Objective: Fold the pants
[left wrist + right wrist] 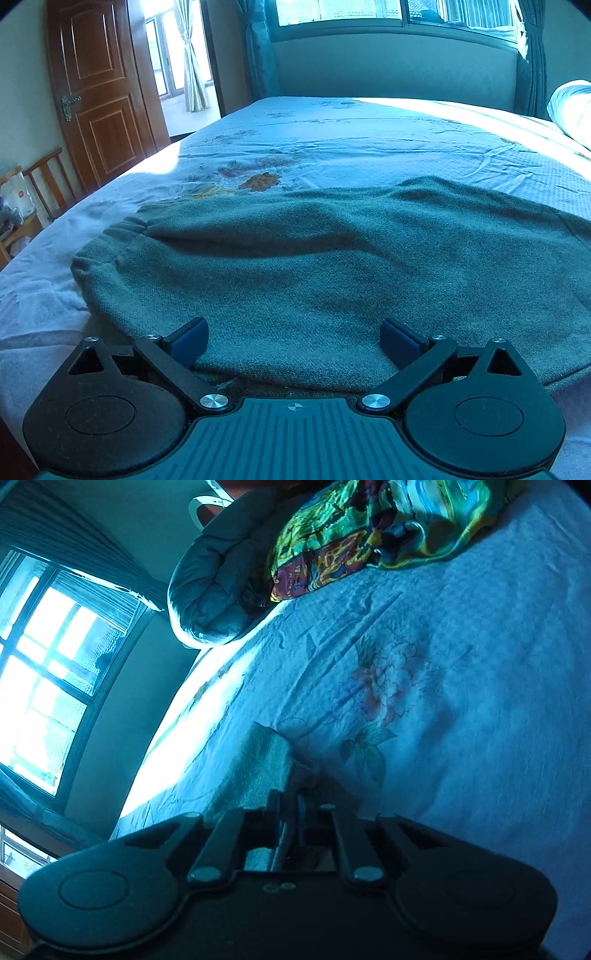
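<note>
Grey-green knit pants (314, 266) lie spread across the bed, with a gathered cuff at the left. In the left wrist view my left gripper (294, 341) hovers low over the near edge of the pants, its blue-padded fingers (190, 341) wide open and nothing between them. In the right wrist view my right gripper (291, 805) is rolled sideways and shut on a fold of the pants fabric (266, 764), which sticks up ahead of the closed jaws.
The bed (369, 140) carries a pale floral sheet. A rolled duvet (214, 579) and a bright patterned cloth (369, 528) lie at the head end. A wooden door (99, 85) and a chair (48, 177) stand left of the bed, windows behind.
</note>
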Available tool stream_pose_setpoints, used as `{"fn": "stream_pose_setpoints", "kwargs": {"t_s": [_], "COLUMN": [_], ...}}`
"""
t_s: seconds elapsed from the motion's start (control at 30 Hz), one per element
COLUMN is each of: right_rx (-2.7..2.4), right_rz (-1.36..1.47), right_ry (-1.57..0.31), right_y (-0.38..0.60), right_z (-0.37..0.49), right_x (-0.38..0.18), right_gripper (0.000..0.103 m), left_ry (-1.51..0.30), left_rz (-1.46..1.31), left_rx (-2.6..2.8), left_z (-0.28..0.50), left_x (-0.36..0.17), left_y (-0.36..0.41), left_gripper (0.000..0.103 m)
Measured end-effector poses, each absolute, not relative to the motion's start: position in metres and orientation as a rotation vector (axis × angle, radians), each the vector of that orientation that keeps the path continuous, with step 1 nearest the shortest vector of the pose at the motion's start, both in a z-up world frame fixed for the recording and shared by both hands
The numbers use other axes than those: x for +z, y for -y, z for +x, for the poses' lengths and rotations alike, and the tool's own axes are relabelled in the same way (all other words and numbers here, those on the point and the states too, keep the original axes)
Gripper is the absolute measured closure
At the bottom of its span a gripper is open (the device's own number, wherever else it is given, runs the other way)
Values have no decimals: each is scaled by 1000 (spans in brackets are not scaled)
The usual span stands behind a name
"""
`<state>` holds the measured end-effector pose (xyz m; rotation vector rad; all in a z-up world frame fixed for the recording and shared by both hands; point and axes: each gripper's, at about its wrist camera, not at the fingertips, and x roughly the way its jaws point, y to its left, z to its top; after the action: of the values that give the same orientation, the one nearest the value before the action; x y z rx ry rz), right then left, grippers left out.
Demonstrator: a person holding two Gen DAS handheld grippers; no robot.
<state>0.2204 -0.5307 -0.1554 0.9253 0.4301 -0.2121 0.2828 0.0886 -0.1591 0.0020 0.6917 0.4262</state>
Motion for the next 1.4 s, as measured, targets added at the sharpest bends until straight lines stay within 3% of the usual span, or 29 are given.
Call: {"fn": "stream_pose_setpoints", "kwargs": {"t_s": [0.17, 0.23, 0.3, 0.37, 0.53, 0.57, 0.6, 0.67, 0.73, 0.8, 0.87, 1.03, 1.27, 1.4], "right_rx": [-264, -260, -290, -268, -251, -253, -248, -227, -190, -186, -235, -228, -230, -224], "right_rz": [953, 976, 929, 961, 855, 806, 767, 703, 648, 572, 625, 642, 686, 705], "right_ry": [-512, -463, -441, -457, -532, -555, -566, -561, -494, -464, -598, -547, -543, -546], "right_y": [541, 542, 536, 535, 523, 518, 515, 511, 508, 503, 515, 510, 513, 515], "right_z": [226, 215, 206, 206, 232, 237, 241, 243, 236, 231, 246, 236, 233, 234], "right_x": [-181, -179, -171, -175, -178, -176, -174, -163, -144, -137, -168, -173, -175, -172], "right_gripper": [101, 92, 68, 64, 67, 74, 96, 97, 98, 98, 98, 98, 96, 87], "left_ry": [-689, -692, -693, -689, -693, -697, -701, -688, -622, -700, -722, -728, -618, -650], "left_rz": [-2, 0, 0, -4, 11, 13, 19, 65, 135, 100, 6, -4, -85, -60], "left_rx": [419, 408, 402, 404, 405, 403, 401, 459, 508, 463, 418, 415, 166, 73], "left_z": [283, 281, 279, 277, 278, 279, 281, 282, 277, 281, 282, 281, 293, 309], "left_x": [-161, -159, -158, -158, -160, -161, -162, -159, -152, -161, -169, -160, -146, -160], "left_y": [-89, -91, -92, -93, -89, -90, -92, -91, -89, -98, -114, -112, 29, 114], "left_gripper": [3, 3, 3, 2, 2, 1, 0, 0, 0, 0, 0, 0, 0, 0]}}
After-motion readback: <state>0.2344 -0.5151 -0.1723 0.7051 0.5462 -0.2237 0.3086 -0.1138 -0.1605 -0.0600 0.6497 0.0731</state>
